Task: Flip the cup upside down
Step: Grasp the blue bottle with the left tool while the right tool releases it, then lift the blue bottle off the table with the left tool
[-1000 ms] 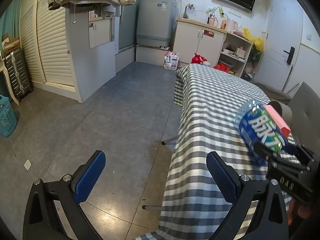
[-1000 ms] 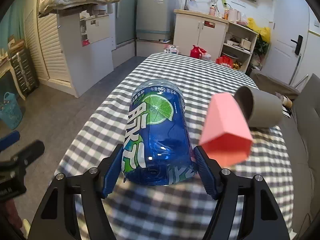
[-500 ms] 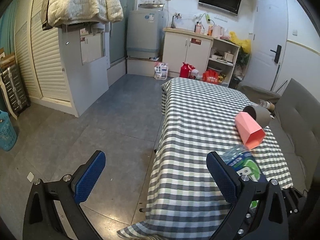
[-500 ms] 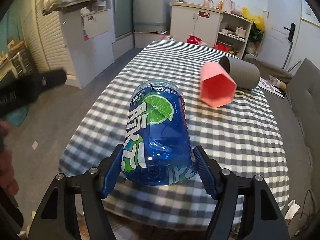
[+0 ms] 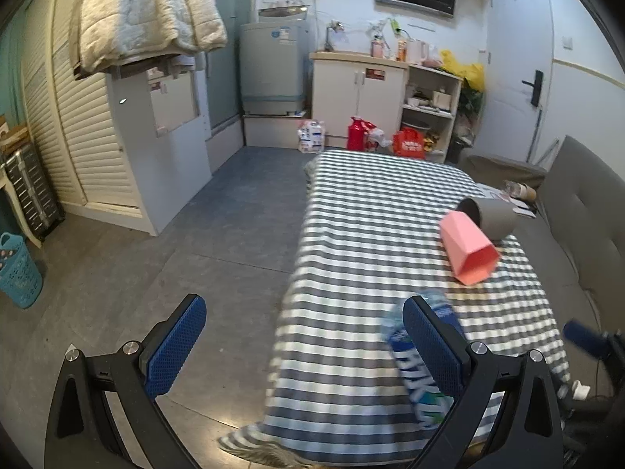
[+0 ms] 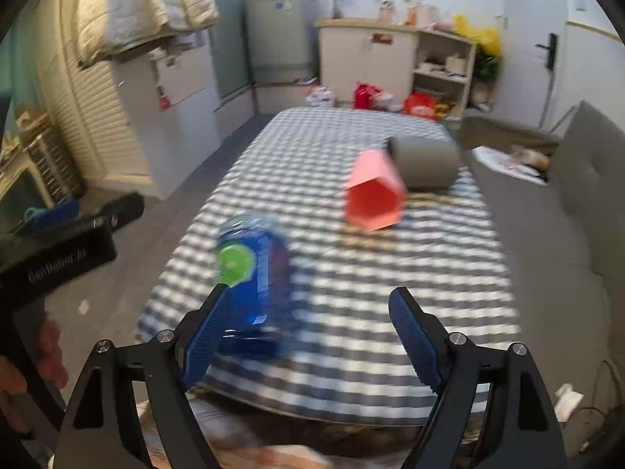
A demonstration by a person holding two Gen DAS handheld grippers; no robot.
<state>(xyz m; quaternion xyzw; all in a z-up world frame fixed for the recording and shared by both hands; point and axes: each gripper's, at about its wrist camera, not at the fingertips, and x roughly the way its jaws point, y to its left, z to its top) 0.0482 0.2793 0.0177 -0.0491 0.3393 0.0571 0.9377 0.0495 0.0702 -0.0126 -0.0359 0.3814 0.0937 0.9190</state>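
A blue cut-bottle cup (image 6: 254, 273) with a lime label is near the front left corner of the checked table (image 6: 429, 273). It is motion-blurred and looks roughly upright; I cannot tell which end is down. My right gripper (image 6: 308, 297) is open, its left finger just beside the cup. My left gripper (image 5: 302, 308) is open and holds nothing, spanning the table's left edge, and its right finger partly hides the cup (image 5: 414, 375). A pink hexagonal cup (image 6: 373, 191) and a grey cup (image 6: 424, 162) lie on their sides farther back.
A grey sofa (image 5: 586, 211) runs along the table's right side. Bare floor (image 5: 195, 234) lies to the left, with a teal basket (image 5: 17, 273). A hand (image 6: 23, 375) holds the left gripper's body (image 6: 58, 250). Cabinets stand at the far wall.
My right gripper has opened and let go of the blue cup, which now sits apart on the table. Both grippers have pulled back from the table.
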